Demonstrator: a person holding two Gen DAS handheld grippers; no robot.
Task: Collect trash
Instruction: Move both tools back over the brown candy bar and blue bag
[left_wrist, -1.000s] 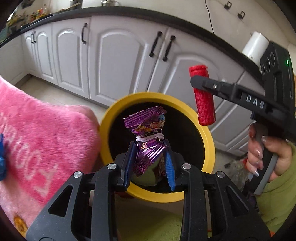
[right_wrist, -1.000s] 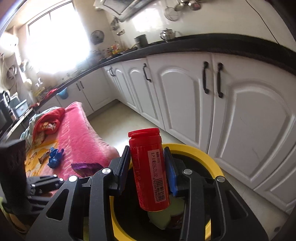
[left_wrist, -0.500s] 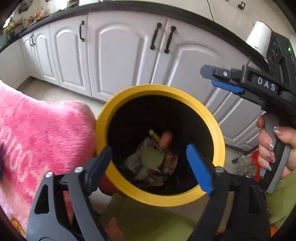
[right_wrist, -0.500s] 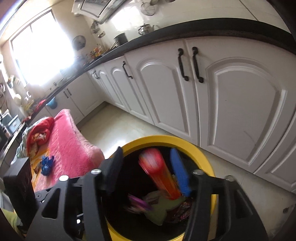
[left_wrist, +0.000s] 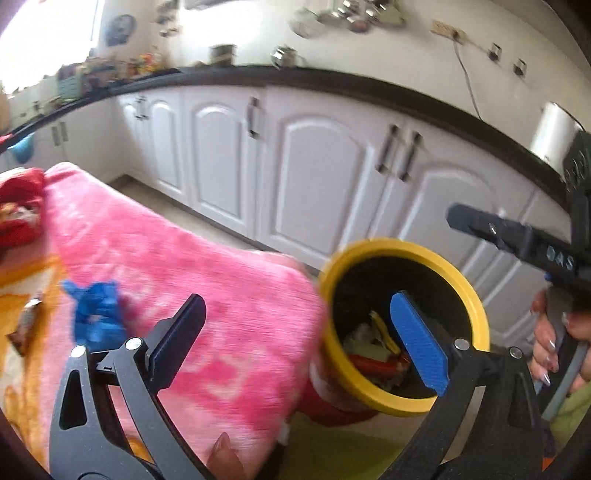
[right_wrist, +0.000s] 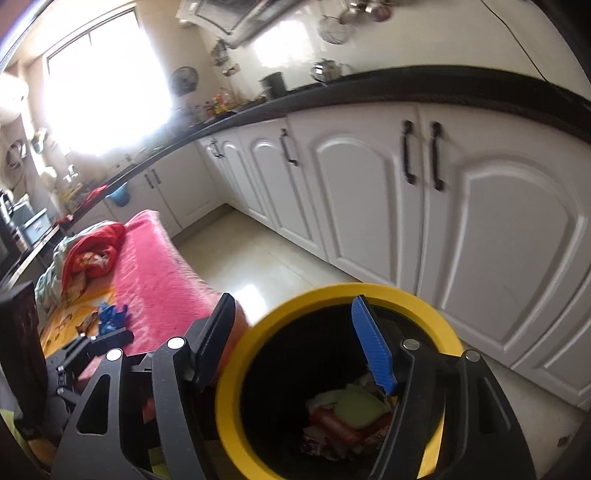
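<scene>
Each tool was black plastic with silver screws and blue ribbed pads: the left tool (left_wrist: 295, 339), the right tool (right_wrist: 295, 343). The right hand (left_wrist: 554, 343) showed polished nails, perhaps a green sleeve.

In the left wrist view the bin (left_wrist: 404, 325) sits at four o'clock, trash (left_wrist: 376, 354) inside it, the blanket (left_wrist: 192, 288) touching its nine o'clock side. Crumpled wrapper (left_wrist: 96, 314) lies on the blanket. Cabinets (left_wrist: 314, 177) stand behind, under the counter (left_wrist: 332, 79).

Blue wad (left_wrist: 96, 314) blurred; bin (right_wrist: 236, 435) bottom cropped.
</scene>
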